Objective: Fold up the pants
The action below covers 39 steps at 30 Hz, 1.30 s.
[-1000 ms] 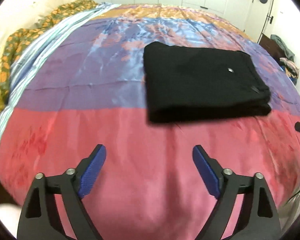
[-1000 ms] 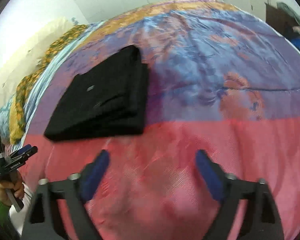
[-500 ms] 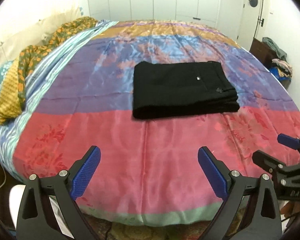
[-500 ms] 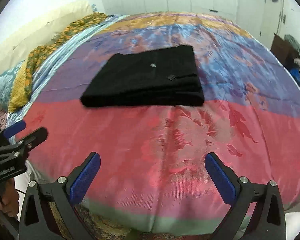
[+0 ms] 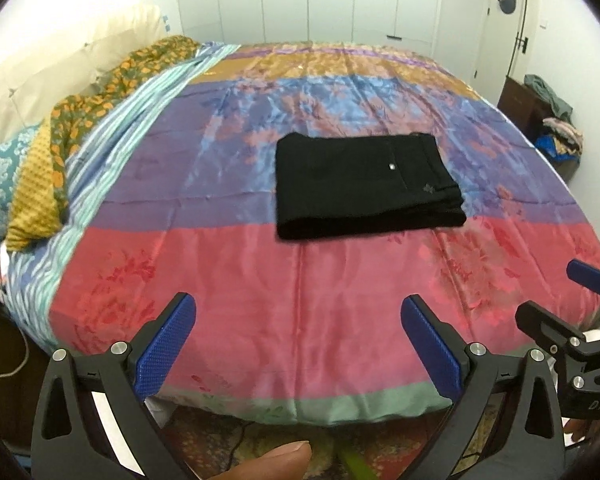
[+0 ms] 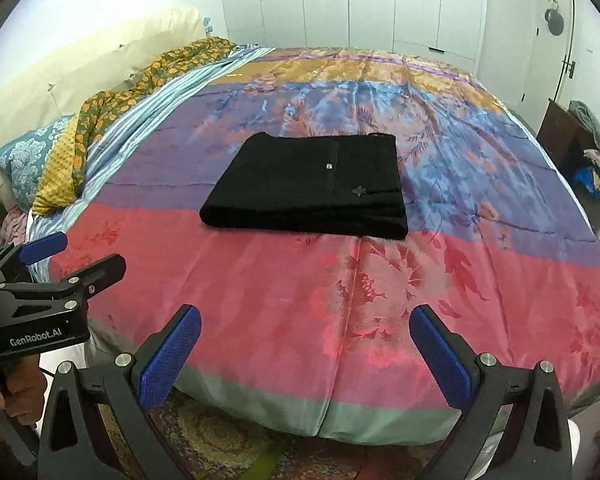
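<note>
Both grippers had drawn back; left gripper [image 5: 298, 344] and right gripper [image 6: 306, 354] gaped wide, empty, pants [image 6: 312, 188] at twelve o'clock, long axis crosswise, seemingly equidistant.

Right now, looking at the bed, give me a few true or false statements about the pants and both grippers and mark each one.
1. The pants lie folded in a flat rectangle on the bedspread. True.
2. The left gripper is clamped on the pants. False: it is open, near the foot of the bed, apart from them.
3. The right gripper is open and holds nothing. True.
4. The pants are white. False: they are black.
5. The pants hang over the edge of the bed. False: they rest well inside it, near the middle.
</note>
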Motion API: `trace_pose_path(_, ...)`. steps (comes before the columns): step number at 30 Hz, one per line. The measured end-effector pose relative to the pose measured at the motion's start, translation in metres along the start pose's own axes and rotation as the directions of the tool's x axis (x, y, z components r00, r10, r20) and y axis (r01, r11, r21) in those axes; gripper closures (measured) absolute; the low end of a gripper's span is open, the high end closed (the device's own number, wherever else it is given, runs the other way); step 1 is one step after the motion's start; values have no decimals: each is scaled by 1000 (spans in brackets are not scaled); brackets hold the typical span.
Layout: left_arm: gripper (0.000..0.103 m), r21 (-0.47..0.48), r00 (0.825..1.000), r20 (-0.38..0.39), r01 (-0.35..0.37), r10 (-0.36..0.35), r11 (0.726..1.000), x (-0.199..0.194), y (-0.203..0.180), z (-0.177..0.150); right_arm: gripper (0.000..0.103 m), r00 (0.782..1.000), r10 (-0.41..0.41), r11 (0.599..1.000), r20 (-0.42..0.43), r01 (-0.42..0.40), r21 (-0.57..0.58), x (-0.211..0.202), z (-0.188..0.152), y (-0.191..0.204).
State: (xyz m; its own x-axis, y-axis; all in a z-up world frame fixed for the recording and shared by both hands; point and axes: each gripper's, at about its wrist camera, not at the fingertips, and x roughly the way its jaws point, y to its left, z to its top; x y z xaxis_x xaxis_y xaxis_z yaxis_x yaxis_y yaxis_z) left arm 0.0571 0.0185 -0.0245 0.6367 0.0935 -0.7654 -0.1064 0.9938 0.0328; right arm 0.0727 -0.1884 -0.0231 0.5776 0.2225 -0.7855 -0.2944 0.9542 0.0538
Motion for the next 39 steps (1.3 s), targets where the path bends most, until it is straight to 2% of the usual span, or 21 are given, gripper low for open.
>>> trace_pose_path(4, 0, 14, 1000, 11, -27, 27, 1000, -12, -2, 4, 0, 1000, 13, 1000, 8, -13, -3, -12, 3, 3)
trace_pose_path(9, 0, 8, 1000, 24, -15, 15, 1000, -27, -4, 4, 0, 1000, 9, 1000, 17, -9, -15, -22, 3, 6)
trace_pose_path(15, 1, 4, 999, 25, -38, 38, 999, -33, -8, -1, 0, 999, -29, 999, 19, 29, -16, -29, 1, 5)
trace_pose_path(19, 1, 12, 999, -12, -41, 41, 999, -32, -12, -5, 0, 999, -45, 999, 12, 45, -16, -32, -2, 5)
trace_pose_path(39, 1, 29, 997, -72, -32, 34, 999, -32, -18, -17, 0, 998, -60, 998, -14, 60, -34, -35, -8, 9)
